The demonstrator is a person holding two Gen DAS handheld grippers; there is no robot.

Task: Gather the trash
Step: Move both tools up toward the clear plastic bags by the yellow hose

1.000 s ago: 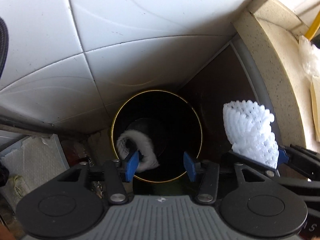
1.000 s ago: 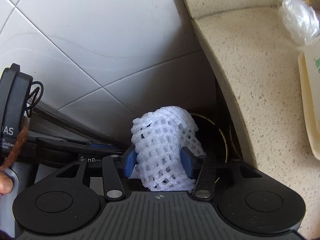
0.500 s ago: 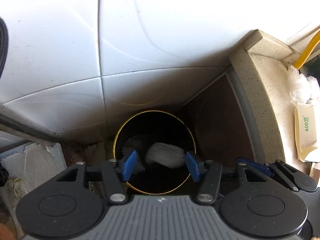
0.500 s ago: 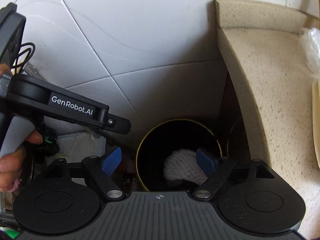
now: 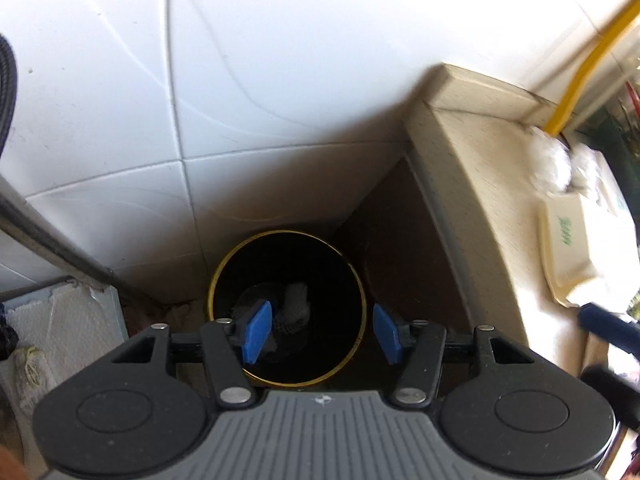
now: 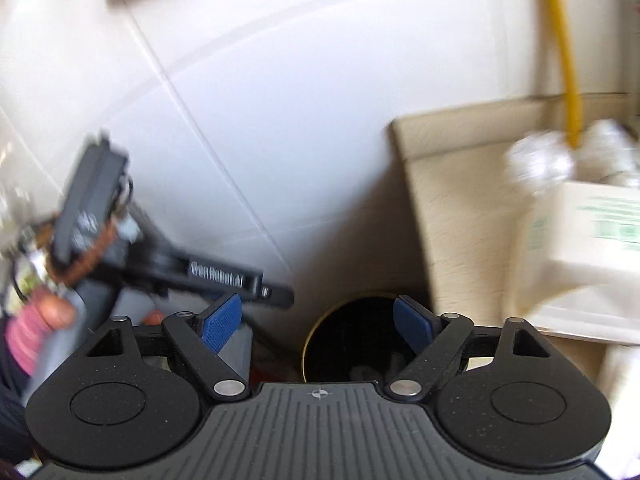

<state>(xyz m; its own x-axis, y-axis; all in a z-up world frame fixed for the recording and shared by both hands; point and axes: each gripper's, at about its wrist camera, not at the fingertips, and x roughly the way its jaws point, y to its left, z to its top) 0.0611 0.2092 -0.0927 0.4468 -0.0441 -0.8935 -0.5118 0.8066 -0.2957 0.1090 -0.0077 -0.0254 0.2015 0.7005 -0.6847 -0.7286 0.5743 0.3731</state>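
Black, with a thin gold rim, the bin (image 5: 286,308) stood on the floor in the corner where the white tiled wall (image 5: 280,80) met the beige speckled counter (image 5: 472,184). My left tongs (image 5: 322,334) hung above its mouth, blue pads part-way apart with nothing between them. That view looked straight down inside, where the white foam netting (image 5: 295,305) lay at the bottom; some paler scrap sat beside it, too dark to name.

My right tongs (image 6: 318,322) were wider, their jaws opening, and empty too. From there only the bin's near edge showed, low in the picture, with a faint pale patch inside. What that view added was my left hand (image 6: 48,312) gripping the other tool's handle, off to the left.

Both views caught the counter's clutter, blurred: a crumpled clear plastic wrap (image 6: 540,164), a cream carton with green print (image 6: 600,228) and a yellow pole (image 6: 560,40) against the wall. Only the left view showed the quilted white paper (image 5: 60,328) on the floor left of the bin.
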